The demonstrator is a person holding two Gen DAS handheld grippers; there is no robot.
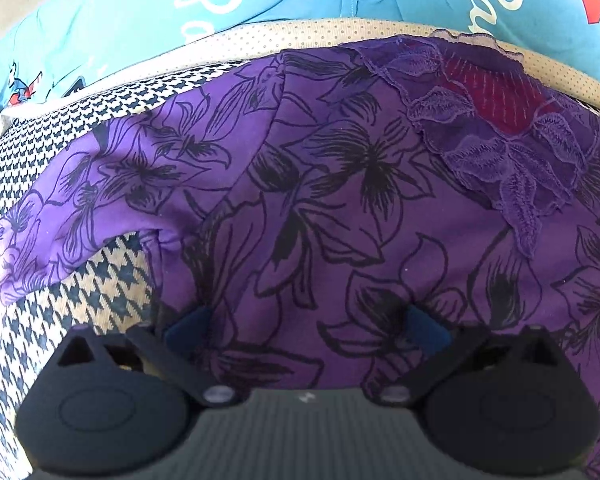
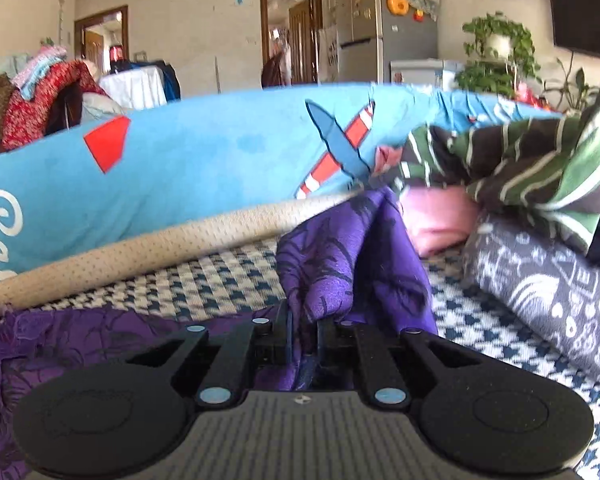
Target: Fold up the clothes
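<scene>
A purple top [image 1: 320,200] printed with black flowers lies spread on a houndstooth cover [image 1: 100,288]. Its lace neckline [image 1: 500,140] shows a red lining, and one sleeve reaches out to the left. My left gripper [image 1: 306,328] stands open low over the top's body, its blue pads [image 1: 188,328] wide apart and resting against the cloth. In the right wrist view, my right gripper [image 2: 303,332] is shut on a bunched fold of the purple top [image 2: 340,248], which rises up from between the fingers above the houndstooth cover [image 2: 228,276].
A long blue pillow [image 2: 200,160] with white lettering lies behind a beige dotted edge [image 2: 140,248]. At the right are a green striped garment [image 2: 532,160], a pink cloth [image 2: 436,216] and a grey patterned cloth [image 2: 540,280]. The room beyond holds doors, a fridge and plants.
</scene>
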